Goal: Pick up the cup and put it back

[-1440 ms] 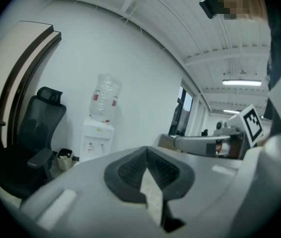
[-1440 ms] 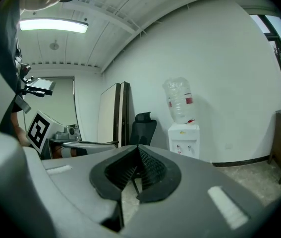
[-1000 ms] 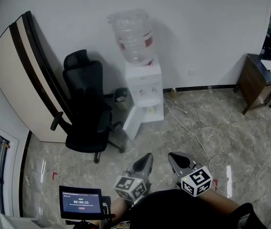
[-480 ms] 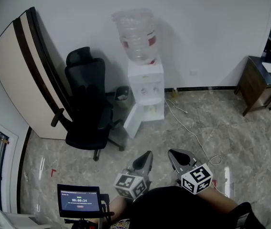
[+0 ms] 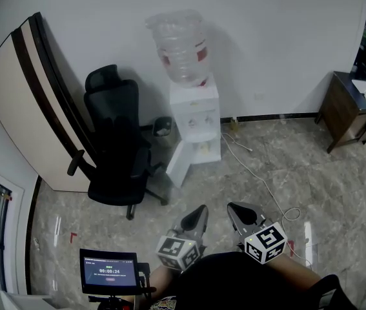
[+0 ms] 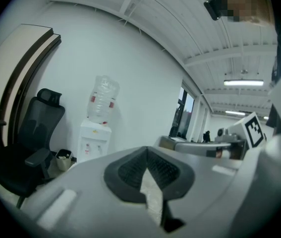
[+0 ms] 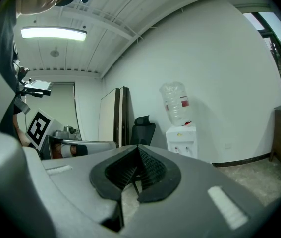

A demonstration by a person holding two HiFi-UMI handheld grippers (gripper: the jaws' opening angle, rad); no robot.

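Observation:
I can make out no cup in any view. My left gripper [image 5: 199, 210] and right gripper [image 5: 234, 210] are held side by side close to the person's body, low in the head view, and point toward the water dispenser [image 5: 194, 116]. The left gripper [image 6: 146, 150] has its jaws shut with nothing between the pads. So does the right gripper [image 7: 138, 150]. The white dispenser [image 6: 93, 139] [image 7: 182, 137] stands against the far wall with a clear bottle [image 5: 181, 47] on top, well beyond both grippers. Its lower door [image 5: 184, 164] hangs open.
A black office chair [image 5: 118, 147] stands left of the dispenser, with a small bin [image 5: 162, 128] between them. A cream panel [image 5: 34, 102] leans on the left wall. A white cable [image 5: 260, 179] trails over the marble floor. A dark cabinet [image 5: 350, 108] sits at right, a small screen [image 5: 109, 273] at bottom left.
The head view has swayed slightly. Both grippers stay where they were, jaws shut.

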